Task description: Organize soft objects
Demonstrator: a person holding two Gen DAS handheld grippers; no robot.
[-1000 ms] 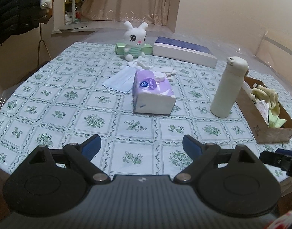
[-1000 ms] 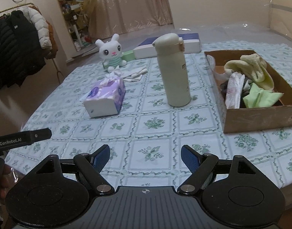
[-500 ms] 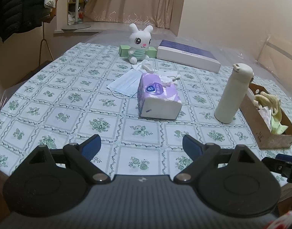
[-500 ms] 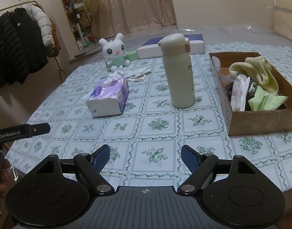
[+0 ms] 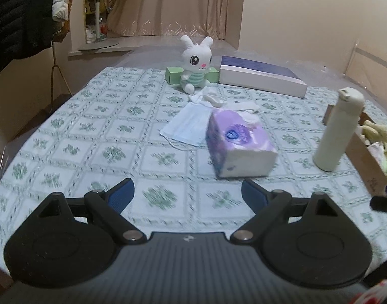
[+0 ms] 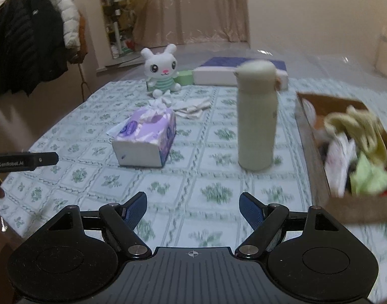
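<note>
A white plush rabbit (image 5: 196, 63) sits at the far side of the table; it also shows in the right wrist view (image 6: 162, 71). A purple tissue pack (image 5: 237, 143) lies mid-table, also in the right wrist view (image 6: 147, 138). A blue face mask (image 5: 187, 126) and white cloths (image 5: 211, 98) lie between pack and rabbit. A cardboard box (image 6: 320, 157) at the right holds several soft cloths (image 6: 358, 147). My left gripper (image 5: 187, 192) and right gripper (image 6: 192, 206) are open and empty, above the near table edge.
A cream thermos bottle (image 6: 256, 116) stands upright between the tissue pack and the box. A flat blue-and-white box (image 5: 261, 79) and a small green box (image 5: 174, 74) lie at the back. Coats (image 6: 28, 45) hang at the left. The table (image 5: 92, 139) has a green-patterned cloth.
Both grippers have drawn back and tilted up, so the table objects look farther off and more of the room shows. Both stay open. Nothing on the table moved.
</note>
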